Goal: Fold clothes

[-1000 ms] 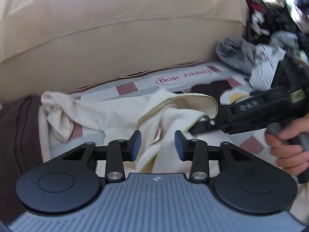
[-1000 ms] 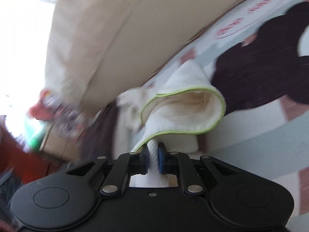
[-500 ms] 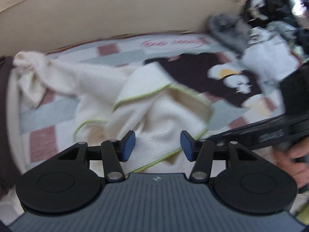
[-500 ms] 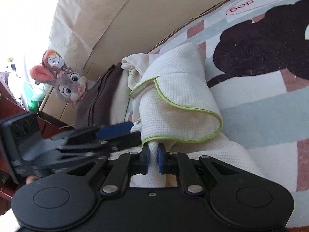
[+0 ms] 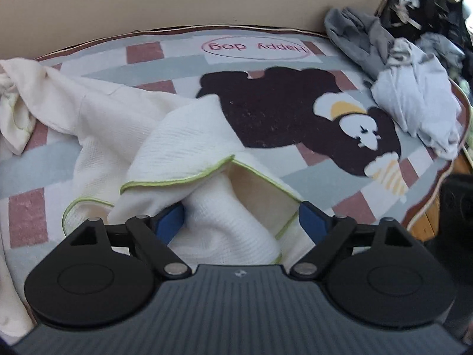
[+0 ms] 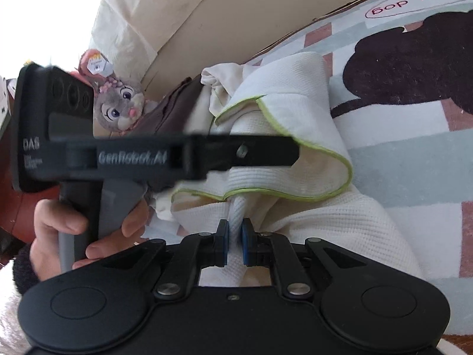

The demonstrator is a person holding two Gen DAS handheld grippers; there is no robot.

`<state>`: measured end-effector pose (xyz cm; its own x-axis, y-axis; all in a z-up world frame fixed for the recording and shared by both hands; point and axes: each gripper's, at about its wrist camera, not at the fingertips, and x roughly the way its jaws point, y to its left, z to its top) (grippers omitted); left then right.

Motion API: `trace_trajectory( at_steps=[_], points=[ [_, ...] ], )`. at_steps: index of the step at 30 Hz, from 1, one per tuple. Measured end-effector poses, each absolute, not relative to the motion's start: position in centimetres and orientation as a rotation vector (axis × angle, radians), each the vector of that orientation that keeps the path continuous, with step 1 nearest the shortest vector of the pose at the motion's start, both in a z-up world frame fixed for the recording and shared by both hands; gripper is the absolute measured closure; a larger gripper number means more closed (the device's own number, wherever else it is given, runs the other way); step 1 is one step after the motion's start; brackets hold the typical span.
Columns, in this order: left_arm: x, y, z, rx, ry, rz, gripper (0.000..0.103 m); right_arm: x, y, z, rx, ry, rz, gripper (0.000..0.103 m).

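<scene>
While the cream garment lies rumpled on the patterned mat, the right gripper pinches a bunched fold, likely anchoring it. Over a roll of cloth, the left gripper tilts steeply down, jaws opening, pads clear, gripped by a hand.

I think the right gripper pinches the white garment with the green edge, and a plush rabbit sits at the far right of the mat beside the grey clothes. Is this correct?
Not quite. The right gripper does pinch the white garment, but the plush rabbit sits at the other end, in the right wrist view beside a dark brown cloth. The grey clothes lie at the opposite side of the mat.
</scene>
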<state>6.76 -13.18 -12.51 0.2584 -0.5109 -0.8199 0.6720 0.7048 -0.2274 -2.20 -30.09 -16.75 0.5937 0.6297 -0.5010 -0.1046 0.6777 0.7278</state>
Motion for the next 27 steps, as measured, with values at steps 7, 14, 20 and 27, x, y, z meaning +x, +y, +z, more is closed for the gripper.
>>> trace_trajectory(
  at_steps=[7, 14, 20, 27],
  points=[
    [6.6, -11.6, -11.3, 0.229, 0.996, -0.664, 0.085, -2.2, -30.3, -16.9, 0.693, 0.842, 0.428, 0.091],
    [9.4, -3.1, -11.7, -0.256, 1.037, -0.55, 0.085, -2.0, -29.3, -14.0, 0.39, 0.804, 0.213, 0.099],
    [7.2, -3.2, -11.4, -0.01, 0.98, -0.513, 0.091, -1.6, -30.4, -13.6, 0.324, 0.801, 0.104, 0.099],
    [3.5, -8.4, -7.1, 0.222, 0.758, -0.774, 0.037, -1.2, -32.0, -15.1, 0.574, 0.808, 0.198, 0.098]
  ],
)
